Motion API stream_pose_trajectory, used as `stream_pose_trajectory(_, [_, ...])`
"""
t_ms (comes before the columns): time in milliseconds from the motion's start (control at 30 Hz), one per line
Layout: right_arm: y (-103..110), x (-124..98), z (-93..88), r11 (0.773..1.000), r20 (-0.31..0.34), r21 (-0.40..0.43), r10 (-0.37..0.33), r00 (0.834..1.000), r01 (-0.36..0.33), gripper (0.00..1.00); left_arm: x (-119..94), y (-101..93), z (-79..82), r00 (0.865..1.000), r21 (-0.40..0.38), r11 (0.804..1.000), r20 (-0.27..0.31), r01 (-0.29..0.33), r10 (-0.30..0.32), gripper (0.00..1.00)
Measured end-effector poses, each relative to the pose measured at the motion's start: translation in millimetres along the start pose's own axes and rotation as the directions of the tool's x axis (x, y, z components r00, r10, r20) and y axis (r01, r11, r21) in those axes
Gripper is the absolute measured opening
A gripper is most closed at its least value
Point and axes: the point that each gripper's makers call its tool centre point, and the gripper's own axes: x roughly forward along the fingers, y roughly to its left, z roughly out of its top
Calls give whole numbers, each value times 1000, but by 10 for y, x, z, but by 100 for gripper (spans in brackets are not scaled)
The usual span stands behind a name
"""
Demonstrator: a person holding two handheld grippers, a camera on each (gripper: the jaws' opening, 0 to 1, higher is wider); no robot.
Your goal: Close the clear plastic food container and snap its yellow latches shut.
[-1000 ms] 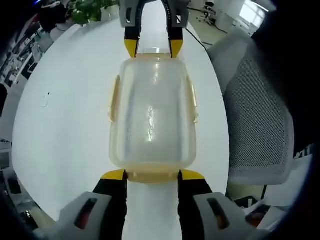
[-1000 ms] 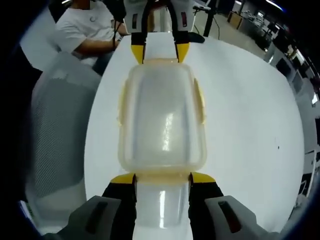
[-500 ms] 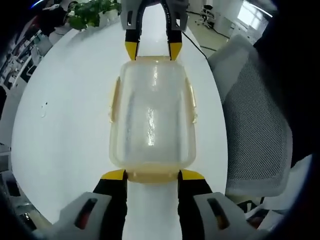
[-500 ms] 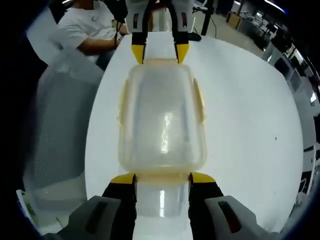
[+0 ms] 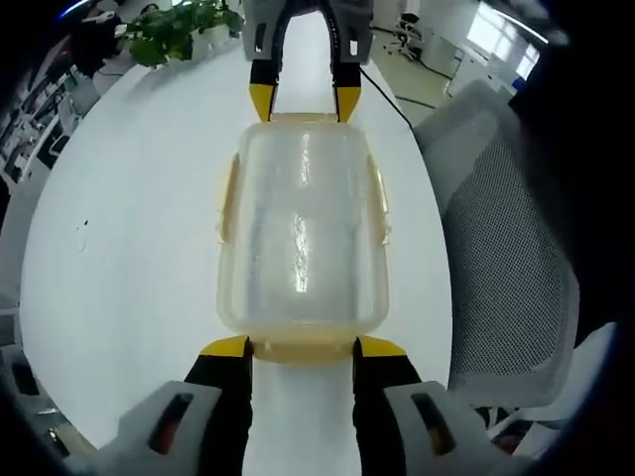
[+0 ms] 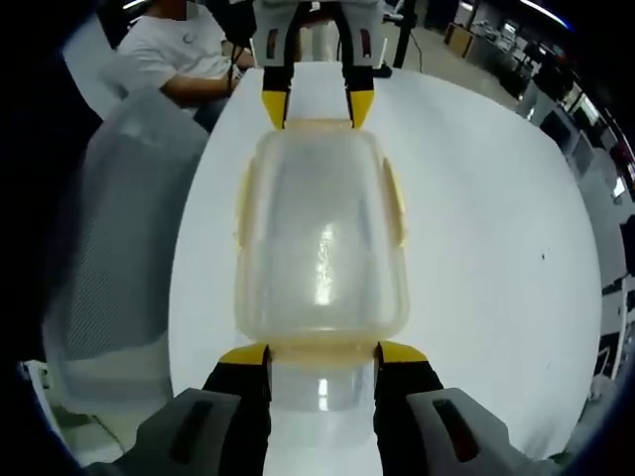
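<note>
The clear plastic container (image 5: 298, 228) has its lid on and lies lengthwise between my two grippers above the white table (image 5: 129, 228). My left gripper (image 5: 303, 347) is shut on the yellow latch (image 5: 303, 350) at the near end. At the far end, my right gripper (image 5: 303, 99) holds the opposite end. In the right gripper view the same container (image 6: 319, 238) runs from my right gripper (image 6: 322, 354), shut on its end latch (image 6: 322, 349), up to the left gripper (image 6: 317, 104). Yellow side latches (image 5: 226, 198) (image 6: 397, 203) lie against the long walls.
A grey mesh chair (image 5: 506, 228) (image 6: 119, 238) stands close to the table edge beside the container. A potted plant (image 5: 174, 30) sits at the far end. A person in a white shirt (image 6: 174, 55) sits behind the table. A cable (image 5: 387, 84) trails off the edge.
Both views have drifted slightly over the table and chair. The container stays in the same place between the jaws, and neither grip has changed.
</note>
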Motion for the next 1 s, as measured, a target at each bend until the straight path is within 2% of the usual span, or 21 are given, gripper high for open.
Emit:
stream_pose_trajectory(167, [2, -3, -37, 1000, -2, 1, 0, 1000, 0, 39, 37, 13, 42, 1000, 5, 1000, 3, 2, -2, 38])
stream_pose_trajectory(333, [2, 1, -143, 1000, 5, 3, 5, 1000, -5, 39, 86, 0, 128, 1000, 0, 1000, 29, 4, -4, 38])
stream_pose_trajectory(1000, [80, -56, -473, 1000, -7, 11, -8, 1000, 8, 39, 253, -51, 429, 999, 8, 999, 40, 35, -35, 37])
